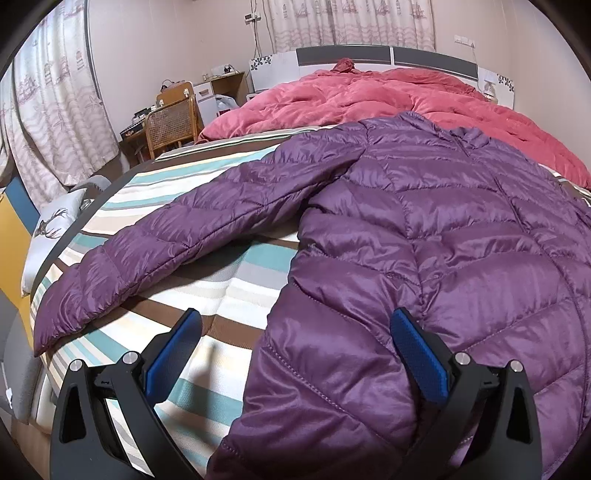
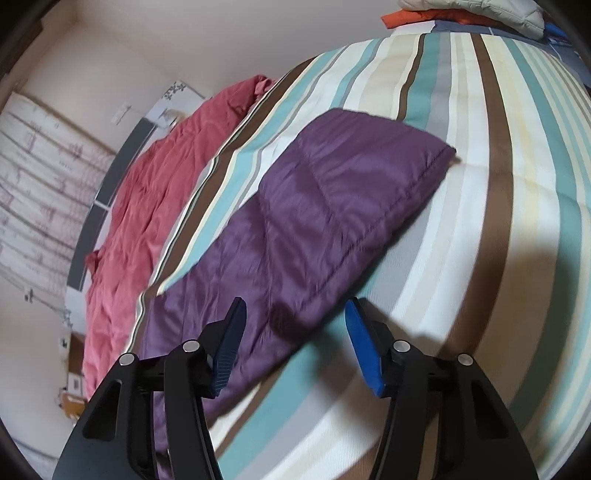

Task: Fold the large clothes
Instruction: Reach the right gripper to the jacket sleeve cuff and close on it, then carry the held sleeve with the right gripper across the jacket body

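Note:
A purple quilted jacket (image 1: 424, 221) lies spread on the striped bed sheet (image 1: 229, 295), one sleeve (image 1: 155, 247) stretched out to the left. My left gripper (image 1: 295, 321) is open low over the jacket's near left edge. One blue pad (image 1: 417, 354) is over the purple fabric and the other is over the sheet. In the right wrist view the other sleeve (image 2: 314, 221) runs up to its cuff (image 2: 439, 155). My right gripper (image 2: 295, 308) stands open astride that sleeve's near edge, and its pads do not press on the fabric.
A red quilt (image 1: 388, 96) covers the head of the bed below the headboard (image 1: 343, 55). A wicker chair (image 1: 171, 123) and a desk stand at the far left, and a deer-print pillow (image 1: 51, 225) lies beside the bed. Folded clothes (image 2: 472, 14) are stacked at the bed's far end.

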`<state>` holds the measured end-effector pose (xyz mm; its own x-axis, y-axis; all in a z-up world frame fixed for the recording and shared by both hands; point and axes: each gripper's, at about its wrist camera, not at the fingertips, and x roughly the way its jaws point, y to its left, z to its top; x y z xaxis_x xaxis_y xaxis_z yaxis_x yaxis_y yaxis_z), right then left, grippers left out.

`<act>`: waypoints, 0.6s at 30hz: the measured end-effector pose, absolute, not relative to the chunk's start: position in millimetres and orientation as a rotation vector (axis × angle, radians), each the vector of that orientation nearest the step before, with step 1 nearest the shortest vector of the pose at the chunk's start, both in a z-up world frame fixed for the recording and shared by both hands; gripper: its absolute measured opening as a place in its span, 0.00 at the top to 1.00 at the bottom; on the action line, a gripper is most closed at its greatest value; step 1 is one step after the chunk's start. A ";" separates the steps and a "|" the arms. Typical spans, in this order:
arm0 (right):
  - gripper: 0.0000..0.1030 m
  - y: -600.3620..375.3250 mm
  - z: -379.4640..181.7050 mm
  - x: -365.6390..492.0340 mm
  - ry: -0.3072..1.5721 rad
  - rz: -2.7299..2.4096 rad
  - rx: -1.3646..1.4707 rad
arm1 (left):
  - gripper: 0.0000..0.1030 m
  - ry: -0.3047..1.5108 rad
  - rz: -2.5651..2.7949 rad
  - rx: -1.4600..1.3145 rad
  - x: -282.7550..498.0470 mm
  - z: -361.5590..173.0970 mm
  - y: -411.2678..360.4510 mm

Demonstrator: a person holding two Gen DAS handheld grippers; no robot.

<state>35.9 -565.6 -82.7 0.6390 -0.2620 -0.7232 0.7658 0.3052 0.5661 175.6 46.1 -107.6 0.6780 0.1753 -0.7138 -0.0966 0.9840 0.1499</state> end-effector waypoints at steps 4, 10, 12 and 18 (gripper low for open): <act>0.64 -572.9 -83.9 41.4 0.559 -0.785 1.044 | 0.02 0.819 0.155 0.109 177.0 -111.1 46.5; 0.88 -589.7 -85.2 46.8 0.567 -0.801 1.013 | 0.02 0.839 0.140 0.074 178.3 -115.3 51.0; 0.90 -588.3 -81.0 50.9 0.575 -0.791 0.970 | 0.02 0.842 0.145 0.073 178.9 -116.8 50.0; 0.90 -562.7 -50.7 76.3 0.585 -0.763 0.740 | 0.02 0.844 0.154 0.083 179.3 -118.4 47.0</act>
